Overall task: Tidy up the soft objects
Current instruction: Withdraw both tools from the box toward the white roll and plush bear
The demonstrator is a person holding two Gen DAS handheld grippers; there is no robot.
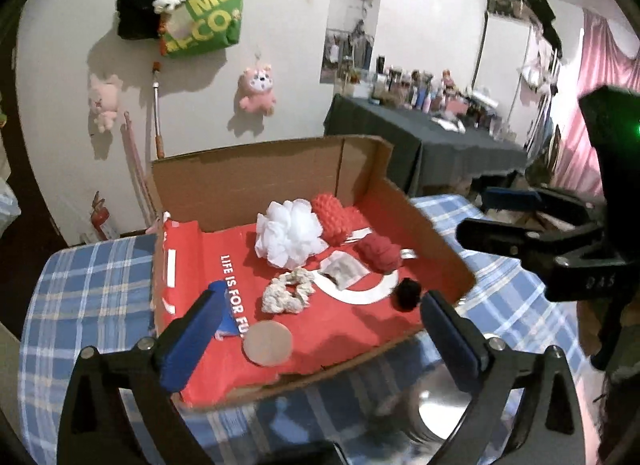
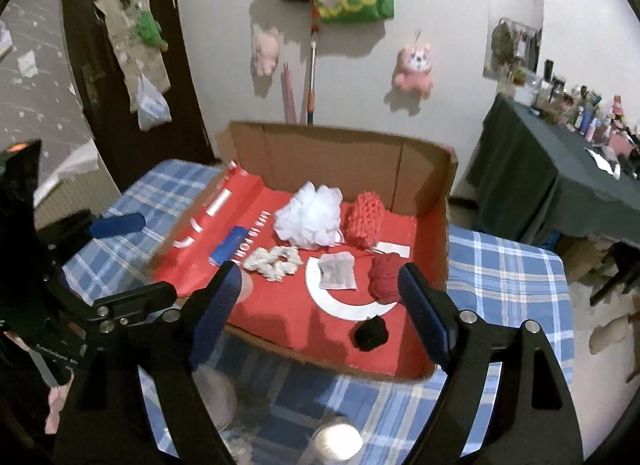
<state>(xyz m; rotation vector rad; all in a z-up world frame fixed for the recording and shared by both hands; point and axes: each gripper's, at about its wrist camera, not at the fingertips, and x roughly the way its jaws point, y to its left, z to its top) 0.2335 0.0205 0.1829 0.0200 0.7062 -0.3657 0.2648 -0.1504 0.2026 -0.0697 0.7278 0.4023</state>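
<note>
Left hand-held gripper (image 1: 316, 329) and right hand-held gripper (image 2: 320, 305) both spread apart, holding nothing, low in frame before the cardboard box (image 1: 256, 181) at centre holding white pouf (image 1: 288, 237), cream scrunchie (image 1: 288, 291), red knit (image 1: 336, 219), black pom (image 1: 406, 295), on plaid worktop (image 1: 88, 285).

The left gripper (image 1: 320, 329) hangs with its jaws spread wide and nothing between the blue pads (image 1: 188, 341). The right gripper (image 2: 320, 305) is likewise wide apart and holds nothing, its blue pads (image 2: 424, 317) bare. Each shows in the other's view, the right gripper at the left camera's right edge, the left gripper at the right camera's left edge, both level and side by side
</note>
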